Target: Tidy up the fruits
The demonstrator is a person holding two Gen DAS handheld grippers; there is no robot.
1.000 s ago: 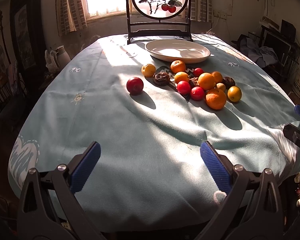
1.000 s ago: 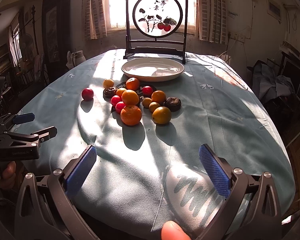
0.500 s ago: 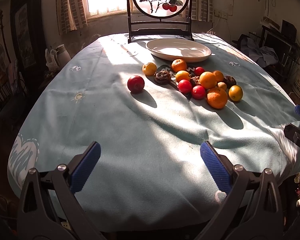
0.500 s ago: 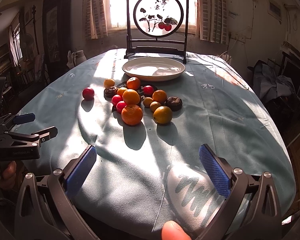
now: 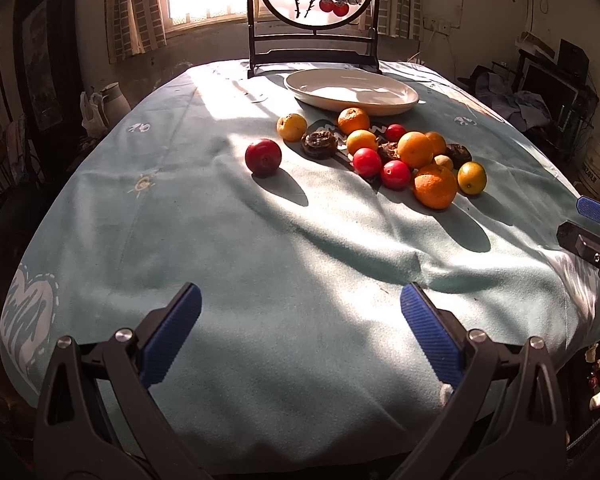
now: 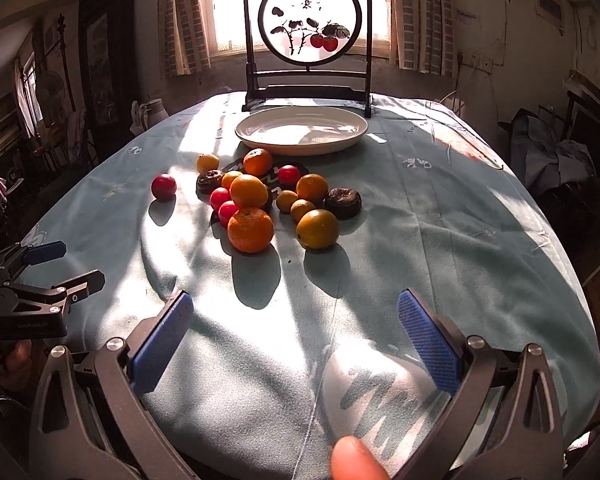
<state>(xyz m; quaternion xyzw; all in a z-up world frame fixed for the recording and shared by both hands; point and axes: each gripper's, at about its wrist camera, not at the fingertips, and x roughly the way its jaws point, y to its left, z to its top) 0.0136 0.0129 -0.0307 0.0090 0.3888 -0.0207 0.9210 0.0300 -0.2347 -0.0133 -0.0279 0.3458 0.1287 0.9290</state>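
- Fruits (image 6: 260,200) lay clustered near the middle of a table under a pale blue tablecloth (image 6: 420,248), just in front of an empty white plate (image 6: 302,130).
- One red fruit (image 5: 263,157) sat apart, to the left of the pile.
- A large orange (image 6: 250,229) and a yellow-green fruit (image 6: 317,228) lay nearest the table's near edge.
- The left gripper (image 5: 300,314) hovered over the near edge, blue pads spread wide, holding nothing.
- The right gripper (image 6: 294,322) hung likewise, its tongs apart and empty.
- A round painted screen (image 6: 309,26) stood behind the plate.
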